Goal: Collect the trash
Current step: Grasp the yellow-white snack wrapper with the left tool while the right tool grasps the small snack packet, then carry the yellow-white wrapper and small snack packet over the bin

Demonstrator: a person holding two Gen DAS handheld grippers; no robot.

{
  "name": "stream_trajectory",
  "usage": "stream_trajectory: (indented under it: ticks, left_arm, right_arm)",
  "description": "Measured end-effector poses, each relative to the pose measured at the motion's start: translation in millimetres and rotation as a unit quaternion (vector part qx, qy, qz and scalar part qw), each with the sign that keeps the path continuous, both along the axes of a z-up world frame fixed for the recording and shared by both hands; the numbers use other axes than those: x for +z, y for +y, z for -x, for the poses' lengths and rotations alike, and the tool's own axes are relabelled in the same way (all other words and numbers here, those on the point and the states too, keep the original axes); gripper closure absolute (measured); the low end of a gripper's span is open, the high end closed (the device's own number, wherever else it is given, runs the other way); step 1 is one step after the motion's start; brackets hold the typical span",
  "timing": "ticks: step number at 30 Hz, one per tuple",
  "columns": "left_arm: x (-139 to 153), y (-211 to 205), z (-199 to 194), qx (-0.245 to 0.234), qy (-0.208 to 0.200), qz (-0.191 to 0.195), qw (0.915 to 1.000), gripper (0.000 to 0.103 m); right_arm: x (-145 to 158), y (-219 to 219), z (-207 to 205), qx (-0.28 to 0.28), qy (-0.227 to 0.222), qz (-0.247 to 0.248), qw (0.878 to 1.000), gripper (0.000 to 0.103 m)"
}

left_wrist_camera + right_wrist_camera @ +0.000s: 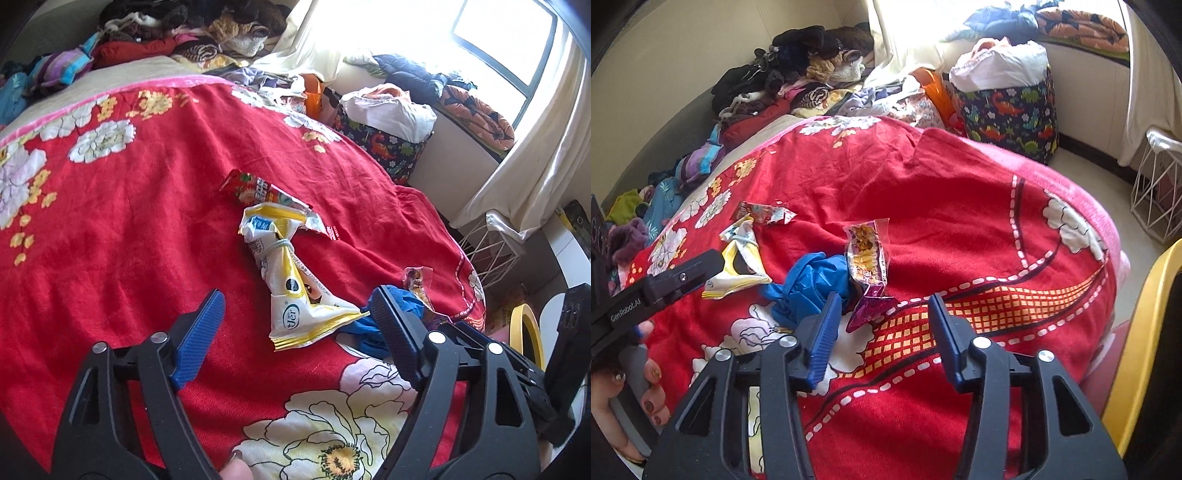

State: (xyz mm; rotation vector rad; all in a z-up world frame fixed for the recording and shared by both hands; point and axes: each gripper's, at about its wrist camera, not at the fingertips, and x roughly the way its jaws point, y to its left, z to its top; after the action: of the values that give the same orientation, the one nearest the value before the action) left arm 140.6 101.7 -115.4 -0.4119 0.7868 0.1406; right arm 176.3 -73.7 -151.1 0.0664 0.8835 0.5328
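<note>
On the red floral blanket (129,221) lies a yellow-and-white wrapper (291,280) tied round its middle, with a red wrapper (258,190) behind it. My left gripper (299,295) is open, its blue pads either side of the yellow wrapper's near end and not touching it. A crumpled blue glove (812,284) and a clear snack packet (868,258) lie to the right. My right gripper (884,301) is open, with the packet's purple end just ahead between its tips. The yellow wrapper (742,266) shows at left in the right wrist view.
Clothes (798,74) are piled along the bed's far side. A dinosaur-print fabric bin (1008,110) and a white wire basket (1160,192) stand on the floor beyond the bed. A yellow rim (1137,350) is at the right. A hand (628,398) holds the left gripper's handle.
</note>
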Motion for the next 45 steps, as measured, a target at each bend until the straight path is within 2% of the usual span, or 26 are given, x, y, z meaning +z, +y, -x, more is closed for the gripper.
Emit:
stream_trajectory:
  ticks: [3, 11, 13, 14, 15, 21, 29, 45]
  left_arm:
    - [-5, 3, -3, 0.002, 0.006, 0.011, 0.9999, 0.034]
    - [-17, 2, -11, 0.004, 0.023, 0.016, 0.9996, 0.053]
    - [-17, 0, -12, 0.0, 0.024, 0.015, 0.9996, 0.064]
    - [-17, -1, -13, -0.004, 0.025, 0.013, 0.9996, 0.079]
    - [-18, -2, -13, -0.006, 0.027, 0.011, 0.9995, 0.086]
    - [-10, -7, -8, -0.022, 0.02, 0.004, 0.9996, 0.089]
    - [19, -23, -1, -0.048, -0.015, -0.007, 0.9987, 0.089]
    - [61, -68, 9, -0.107, -0.063, -0.009, 0.9922, 0.089]
  right_arm:
    - [-7, 0, -6, 0.006, 0.018, -0.012, 1.0, 0.078]
    - [0, -8, 7, 0.009, -0.001, -0.023, 1.0, 0.081]
    - [2, -14, 12, 0.002, -0.006, -0.025, 1.0, 0.081]
    - [2, -17, 14, -0.002, -0.008, -0.027, 1.0, 0.081]
    - [3, -19, 16, -0.004, -0.007, -0.028, 1.0, 0.081]
    - [9, -32, 27, -0.006, -0.014, -0.025, 1.0, 0.082]
    - [25, -45, 39, -0.009, -0.034, -0.034, 0.999, 0.082]
    - [54, -75, 63, -0.024, -0.07, -0.036, 0.997, 0.082]
